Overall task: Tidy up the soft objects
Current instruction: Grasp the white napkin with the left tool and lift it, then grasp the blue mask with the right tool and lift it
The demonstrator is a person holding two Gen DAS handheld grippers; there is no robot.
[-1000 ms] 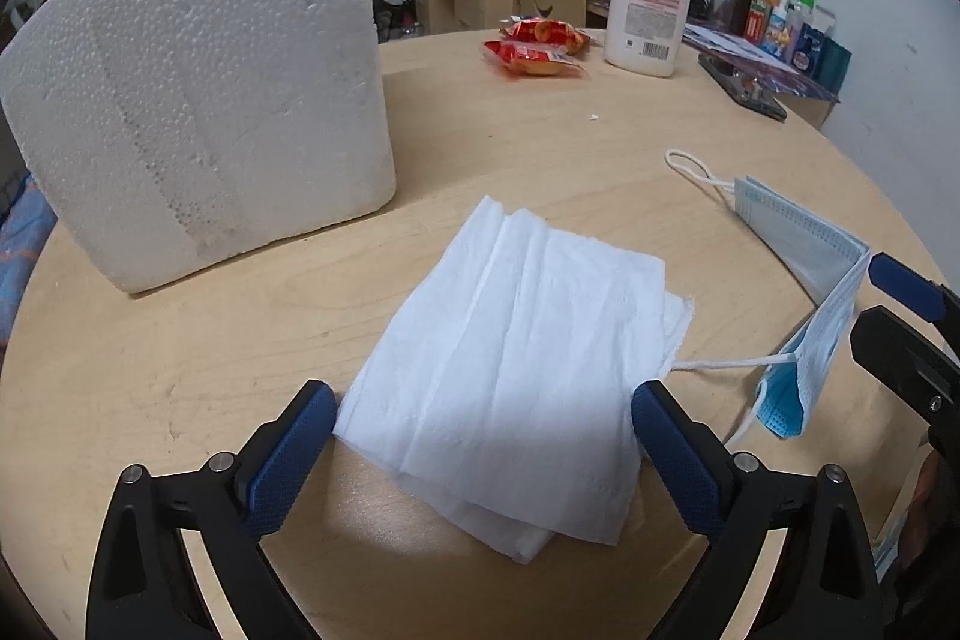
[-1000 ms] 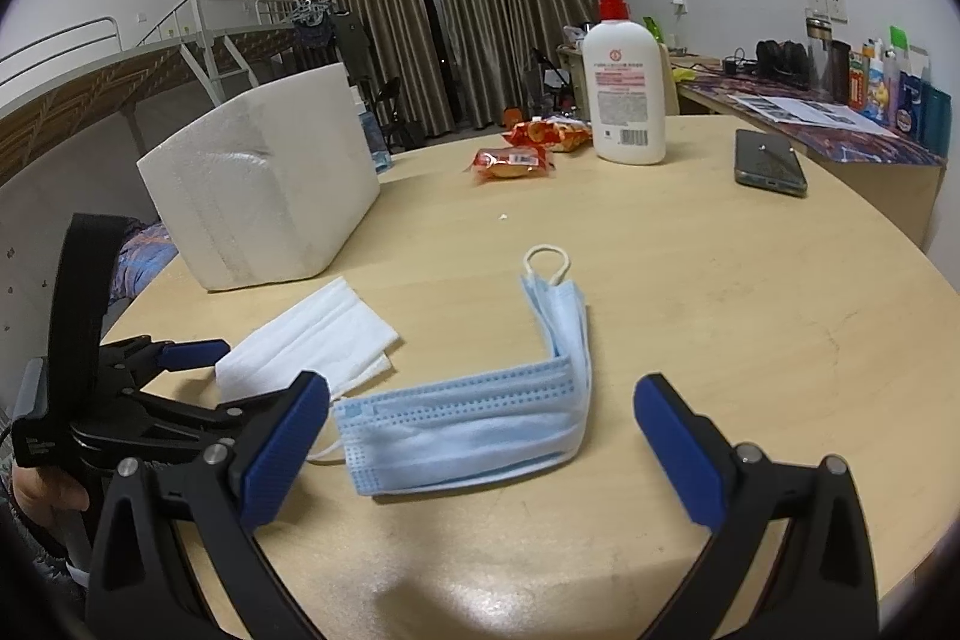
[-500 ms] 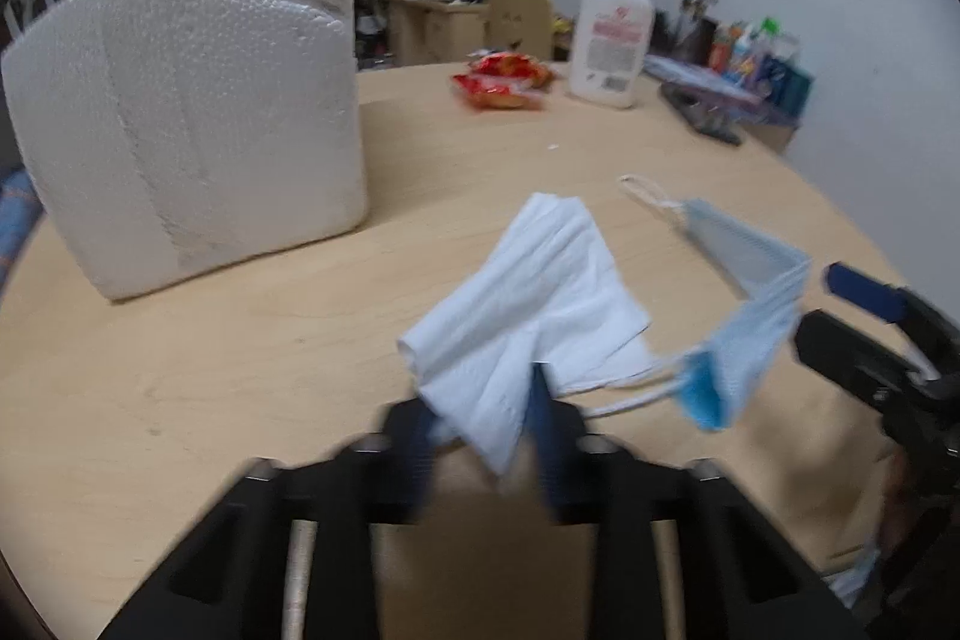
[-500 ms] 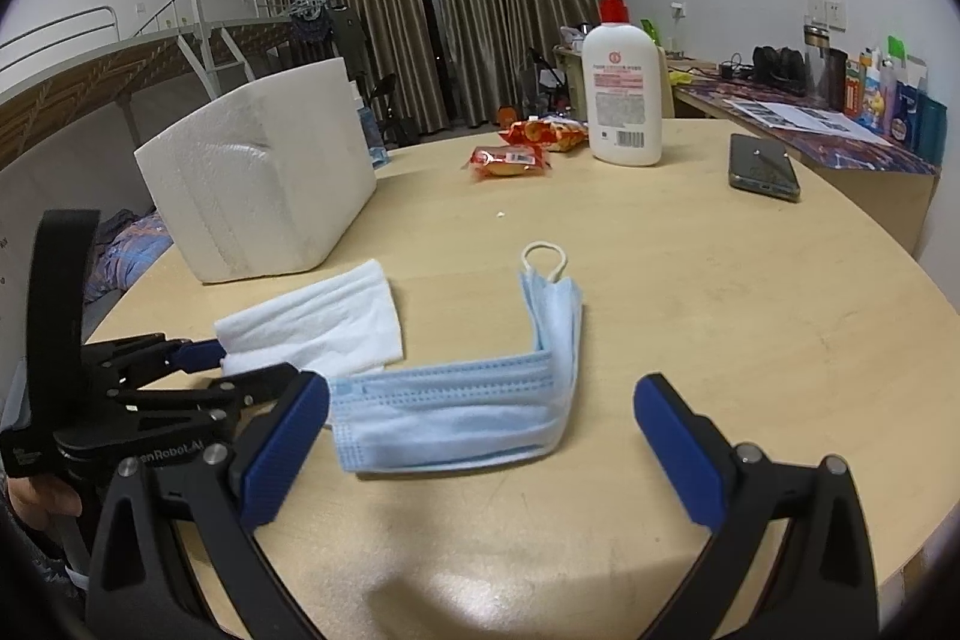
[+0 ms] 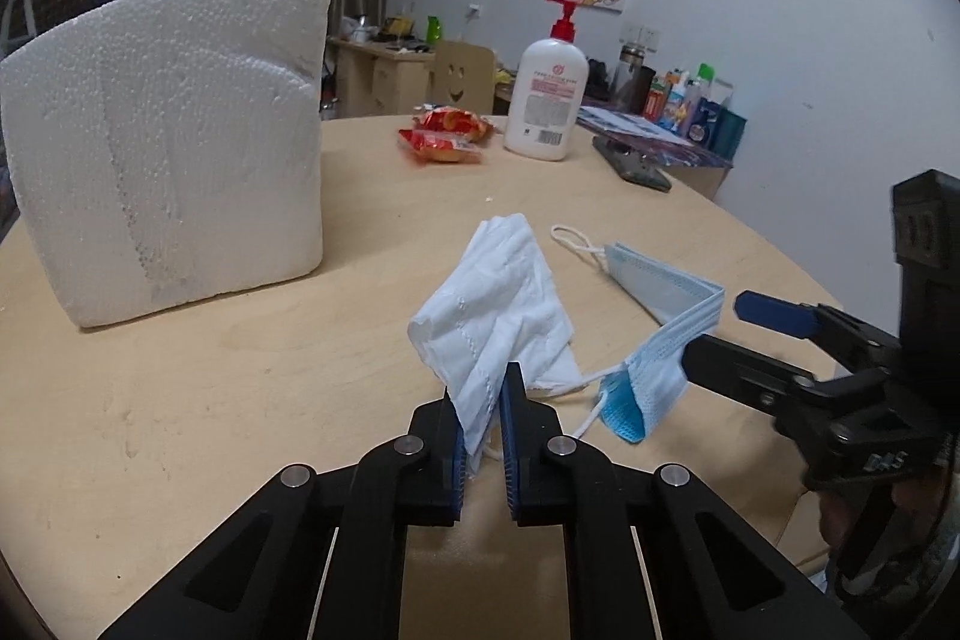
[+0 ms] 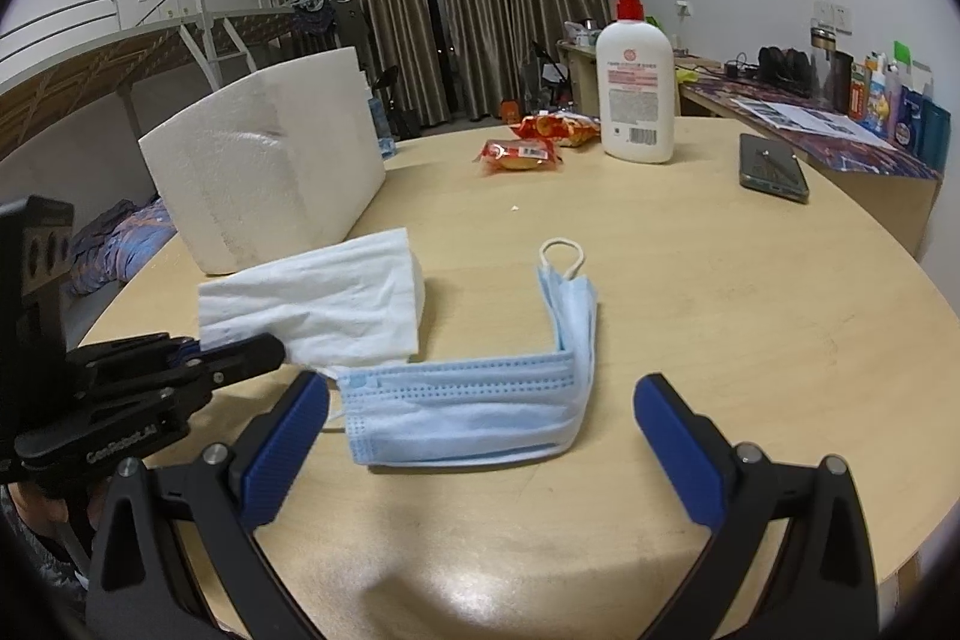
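Observation:
My left gripper (image 5: pixel 485 421) is shut on the near corner of a folded white tissue (image 5: pixel 495 307) and holds it lifted off the round wooden table (image 5: pixel 198 400). The tissue (image 6: pixel 324 301) and the left gripper (image 6: pixel 240 355) also show in the right wrist view. A blue face mask (image 6: pixel 480 400) lies folded on the table in front of my open, empty right gripper (image 6: pixel 480 430), between its fingers. In the left wrist view the mask (image 5: pixel 654 334) lies right of the tissue, with the right gripper (image 5: pixel 714 334) at its edge.
A white foam block (image 5: pixel 174 172) stands at the left of the table. A lotion pump bottle (image 6: pixel 636 94) and red snack packets (image 6: pixel 522 154) sit at the back. A dark phone (image 6: pixel 773 167) lies at the right back. A cluttered desk (image 6: pixel 840 124) stands beyond.
My left gripper has shut on the tissue's near corner and lifted it, so the tissue now hangs bunched above the table. The right gripper stays open over the mask.

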